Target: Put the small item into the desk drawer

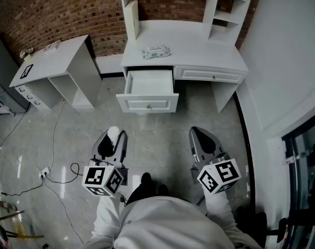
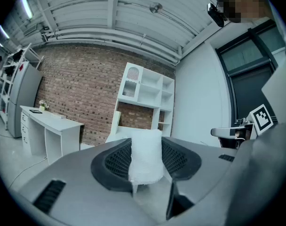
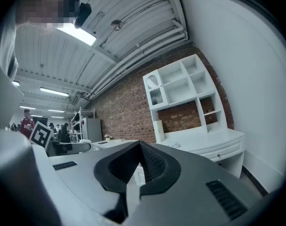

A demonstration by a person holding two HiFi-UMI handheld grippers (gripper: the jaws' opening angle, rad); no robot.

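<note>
The small item (image 1: 114,134) is a soft white roll or packet, and my left gripper (image 1: 113,139) is shut on it, low over the floor in front of the desk. In the left gripper view the white item (image 2: 146,158) stands upright between the two dark pads, which press on both its sides. The white desk (image 1: 199,53) has its left drawer (image 1: 147,104) pulled open, with nothing visible inside. The drawer lies ahead of the left gripper and a little to its right. My right gripper (image 1: 201,135) hangs level with the left one, its jaws shut (image 3: 139,148) and holding nothing.
A pack of wipes (image 1: 156,52) lies on the desk top, under the hutch shelves (image 1: 219,14). The right drawer (image 1: 212,75) is closed. A second white desk (image 1: 54,66) stands to the left. Cables and a power strip (image 1: 43,173) lie on the floor at left. A wall (image 1: 287,61) runs along the right.
</note>
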